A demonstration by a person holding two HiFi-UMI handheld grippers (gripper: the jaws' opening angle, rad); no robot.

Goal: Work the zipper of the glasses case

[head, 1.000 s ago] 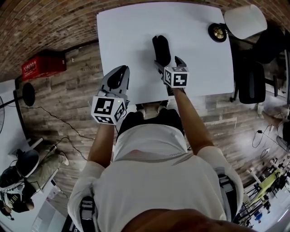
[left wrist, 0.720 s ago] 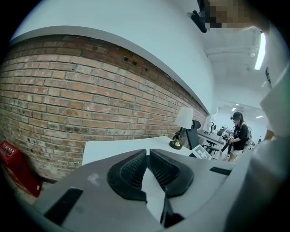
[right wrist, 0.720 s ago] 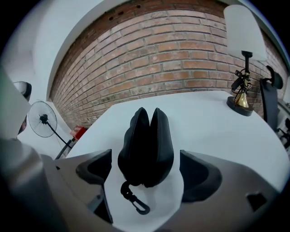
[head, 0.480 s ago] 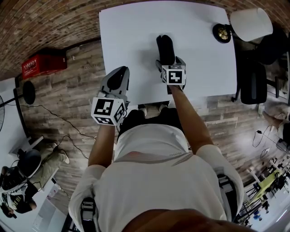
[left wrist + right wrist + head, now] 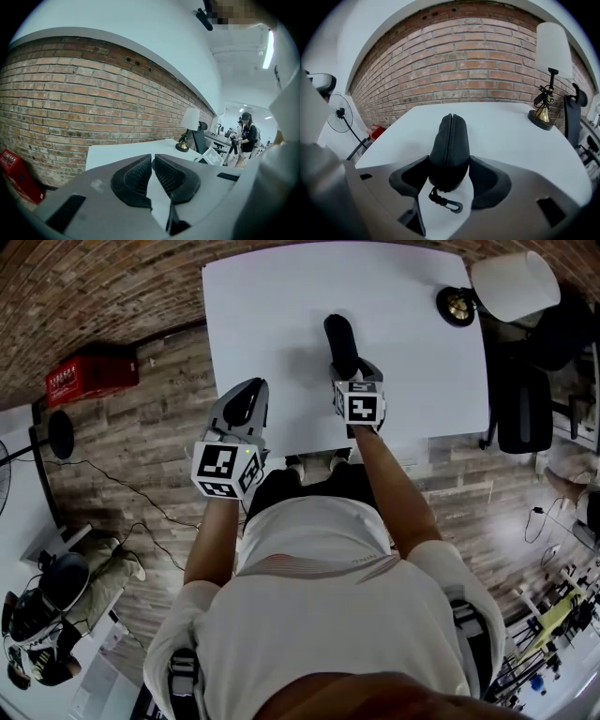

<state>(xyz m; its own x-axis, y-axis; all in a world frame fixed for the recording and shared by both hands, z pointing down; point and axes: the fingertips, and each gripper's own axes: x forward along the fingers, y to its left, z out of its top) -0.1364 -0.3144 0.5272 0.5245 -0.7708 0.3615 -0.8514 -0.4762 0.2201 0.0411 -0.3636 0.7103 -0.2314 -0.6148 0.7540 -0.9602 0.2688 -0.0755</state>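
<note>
A black glasses case (image 5: 340,343) stands on its long edge on the white table (image 5: 272,306), its zipper seam running along the top (image 5: 450,131). A cord with a small clip (image 5: 446,200) hangs from its near end. My right gripper (image 5: 345,369) has just been closing, and its pads now press on both sides of the case's near end (image 5: 449,161). My left gripper (image 5: 242,395) hangs over the table's near left corner. It is shut and holds nothing (image 5: 153,157).
A table lamp (image 5: 511,282) with a brass base (image 5: 453,306) stands at the table's far right corner. A black chair (image 5: 520,409) is to the table's right. A red box (image 5: 89,374) lies on the wooden floor at the left, and a fan (image 5: 340,112) stands at the left of the right gripper view.
The right gripper's jaws have narrowed onto the near end of the case. The left gripper has stayed where it was, shut.
</note>
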